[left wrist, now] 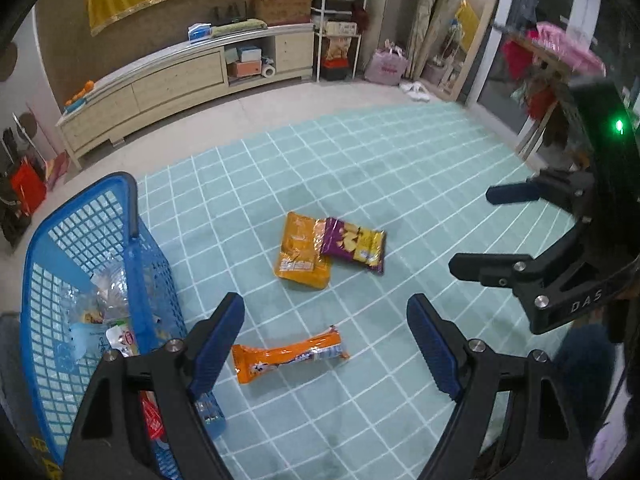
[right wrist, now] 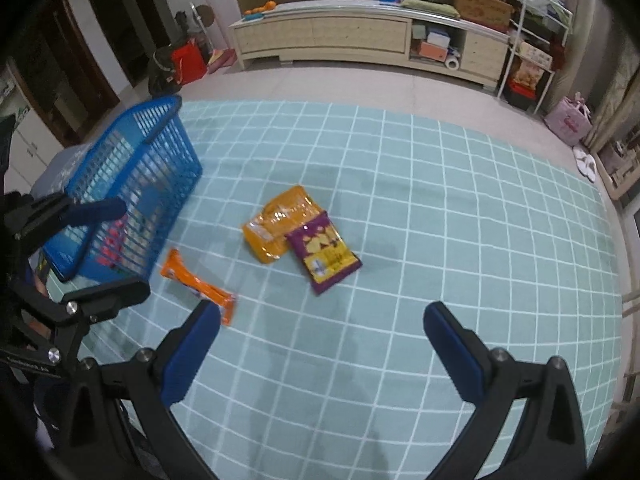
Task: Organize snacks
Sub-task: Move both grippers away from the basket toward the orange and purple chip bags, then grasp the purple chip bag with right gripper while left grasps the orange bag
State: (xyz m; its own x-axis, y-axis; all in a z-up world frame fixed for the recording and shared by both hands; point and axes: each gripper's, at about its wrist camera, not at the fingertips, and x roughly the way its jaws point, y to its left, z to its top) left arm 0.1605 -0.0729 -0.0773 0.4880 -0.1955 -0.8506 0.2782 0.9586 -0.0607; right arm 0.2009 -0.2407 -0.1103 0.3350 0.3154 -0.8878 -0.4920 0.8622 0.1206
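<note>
Three snack packs lie on a teal checked rug [left wrist: 400, 168]: a long orange pack [left wrist: 288, 354] nearest me, a yellow-orange bag [left wrist: 302, 250] and a purple chip bag [left wrist: 354, 244] that overlaps it. In the left wrist view my left gripper [left wrist: 326, 344] hovers open above the long orange pack, nothing between its fingers. My right gripper [right wrist: 320, 340] is open and empty over bare rug, with the purple chip bag [right wrist: 324, 258], the yellow-orange bag [right wrist: 278, 224] and the long orange pack [right wrist: 198, 284] ahead of it. A blue mesh basket [left wrist: 132, 216] with several wrapped snacks inside stands at the left.
A long pale low cabinet [left wrist: 180, 80] runs along the far wall, with shelves and boxes [left wrist: 336, 28] to its right. A pink bag [left wrist: 386, 66] and white slippers [left wrist: 416, 90] sit at the rug's far edge. The blue basket [right wrist: 132, 160] stands left of the packs.
</note>
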